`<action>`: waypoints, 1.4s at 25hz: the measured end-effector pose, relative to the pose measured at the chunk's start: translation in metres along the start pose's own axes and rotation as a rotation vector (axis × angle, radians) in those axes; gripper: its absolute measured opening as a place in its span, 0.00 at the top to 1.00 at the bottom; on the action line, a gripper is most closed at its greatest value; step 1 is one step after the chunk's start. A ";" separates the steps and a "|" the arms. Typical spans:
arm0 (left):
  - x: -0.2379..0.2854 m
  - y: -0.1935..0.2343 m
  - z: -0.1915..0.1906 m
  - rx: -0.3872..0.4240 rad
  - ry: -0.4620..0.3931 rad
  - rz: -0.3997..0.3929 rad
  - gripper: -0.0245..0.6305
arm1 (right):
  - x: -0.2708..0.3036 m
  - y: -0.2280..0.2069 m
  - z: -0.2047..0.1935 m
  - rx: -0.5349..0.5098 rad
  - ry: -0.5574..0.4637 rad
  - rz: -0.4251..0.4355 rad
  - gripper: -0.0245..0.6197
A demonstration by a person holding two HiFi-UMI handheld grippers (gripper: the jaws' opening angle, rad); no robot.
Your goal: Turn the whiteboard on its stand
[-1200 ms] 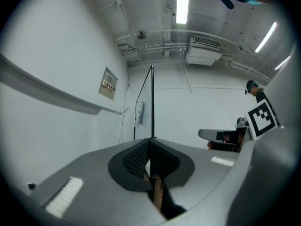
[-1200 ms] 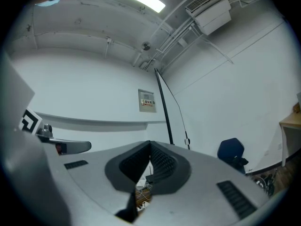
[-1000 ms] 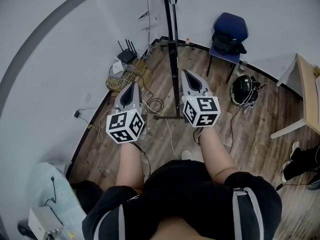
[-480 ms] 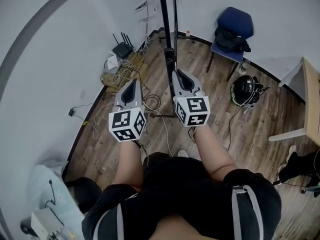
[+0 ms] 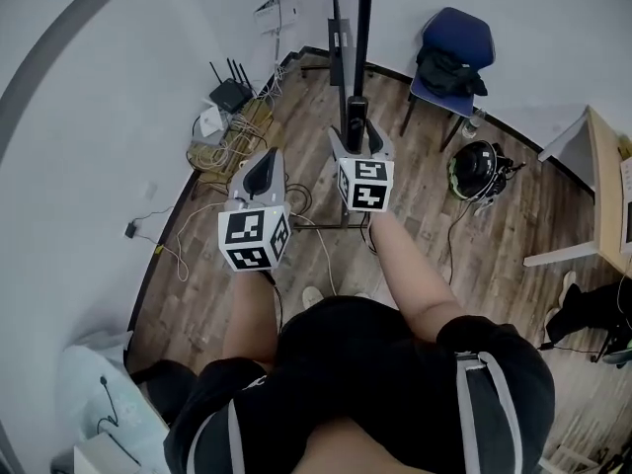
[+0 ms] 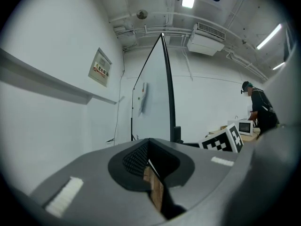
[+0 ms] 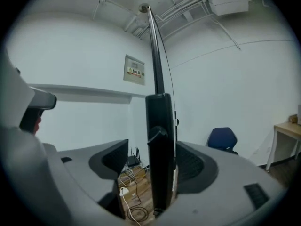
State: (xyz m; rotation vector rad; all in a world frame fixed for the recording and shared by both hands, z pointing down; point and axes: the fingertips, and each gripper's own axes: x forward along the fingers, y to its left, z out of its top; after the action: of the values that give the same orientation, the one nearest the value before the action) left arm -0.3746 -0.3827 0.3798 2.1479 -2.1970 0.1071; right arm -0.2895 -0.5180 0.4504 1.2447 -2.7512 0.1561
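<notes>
The left gripper [image 5: 265, 158] hangs shut and empty, with the whiteboard [image 5: 339, 38] edge-on at its 1 o'clock. The right gripper [image 5: 355, 138] is nearer. Its jaws are opening with the board's upright frame edge [image 7: 160, 126] between them, at 12 o'clock.

— Does the left gripper view show the whole whiteboard [image 6: 153, 102]?
— No; its lower part is hidden behind the left hand-held gripper [image 6: 149, 145], low in the frame.
— And the wall sign [image 6: 101, 68], upper left?
— Print too small to read. In the head view, the worktop [image 5: 604, 166] is cut off at the right edge.
</notes>
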 end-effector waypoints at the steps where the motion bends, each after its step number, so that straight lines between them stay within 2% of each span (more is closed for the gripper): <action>1: -0.001 0.004 -0.003 -0.005 0.006 -0.005 0.95 | 0.006 -0.001 -0.004 -0.004 0.017 -0.017 0.52; 5: 0.002 0.015 -0.009 -0.003 0.016 -0.038 0.95 | 0.014 -0.009 -0.006 0.003 0.024 -0.087 0.52; 8: 0.008 0.019 -0.009 0.002 0.015 -0.054 0.95 | 0.016 -0.015 -0.011 -0.016 0.050 -0.126 0.59; 12: 0.013 0.017 -0.008 0.009 0.011 -0.097 0.95 | 0.022 -0.022 -0.014 -0.015 0.072 -0.153 0.60; 14: 0.016 0.017 -0.008 0.003 0.010 -0.116 0.95 | 0.028 -0.022 -0.013 -0.034 0.085 -0.154 0.60; 17: 0.018 0.013 -0.009 -0.010 0.006 -0.137 0.95 | 0.036 -0.022 -0.013 -0.011 0.107 -0.144 0.67; 25: 0.015 0.017 -0.023 -0.085 0.015 -0.172 0.95 | 0.033 -0.020 -0.015 -0.034 0.095 -0.144 0.68; 30: 0.010 0.009 -0.029 -0.083 0.021 -0.204 0.95 | 0.031 -0.022 -0.016 -0.040 0.110 -0.138 0.68; 35: 0.004 0.021 -0.039 -0.104 0.033 -0.212 0.95 | 0.028 -0.023 -0.017 -0.041 0.110 -0.146 0.68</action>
State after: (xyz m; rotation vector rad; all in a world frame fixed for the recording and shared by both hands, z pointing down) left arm -0.3955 -0.3823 0.4187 2.2861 -1.8977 0.0163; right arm -0.2889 -0.5514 0.4722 1.3772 -2.5475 0.1492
